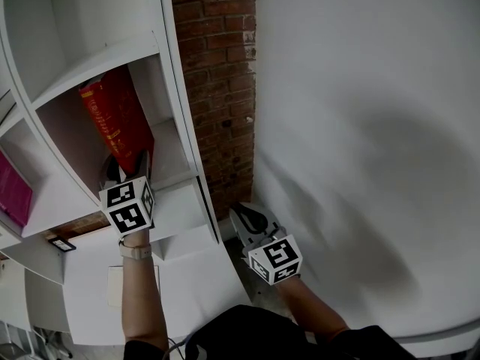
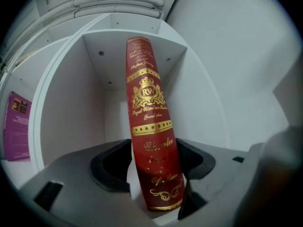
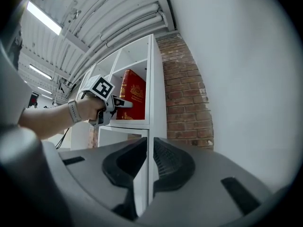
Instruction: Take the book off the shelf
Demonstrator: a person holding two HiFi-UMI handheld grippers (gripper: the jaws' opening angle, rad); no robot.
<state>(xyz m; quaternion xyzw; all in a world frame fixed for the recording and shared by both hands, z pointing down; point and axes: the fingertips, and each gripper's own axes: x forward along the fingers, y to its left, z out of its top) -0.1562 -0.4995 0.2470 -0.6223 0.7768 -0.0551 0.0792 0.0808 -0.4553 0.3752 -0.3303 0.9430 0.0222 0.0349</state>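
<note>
While the left gripper (image 2: pixel 156 167) has its jaws spread wide, the red book (image 2: pixel 147 122) stands between them, spine toward the camera and gold lettering running down it. A pale sliver shows between the left-hand jaw and the spine. The other jaw lies just beside the spine, and I cannot tell whether it touches. The book leans in a compartment in the right-hand column of the white shelf (image 1: pixel 175 73), its foot on that compartment's floor. In the head view its top tilts toward the shelf's left.

Seen from the right gripper view, the left hand (image 1: pixel 136 238) holds its gripper level at the mouth of that compartment. The forearm is stretched straight toward the shelf, with a pale watch (image 1: pixel 136 251) on the wrist.

Jaws on the right gripper (image 3: pixel 150 145) are drawn almost together, leaving only a thin slit with nothing in it. Through the slit the shelf's front upright shows, well beyond the jaws. The right hand (image 1: pixel 296 285) holds this gripper level to the right of the shelf, lower in the head view than the left one. It is in front of the brick strip (image 1: pixel 217 88) that runs between the shelf and the white wall (image 1: pixel 360 88).
</note>
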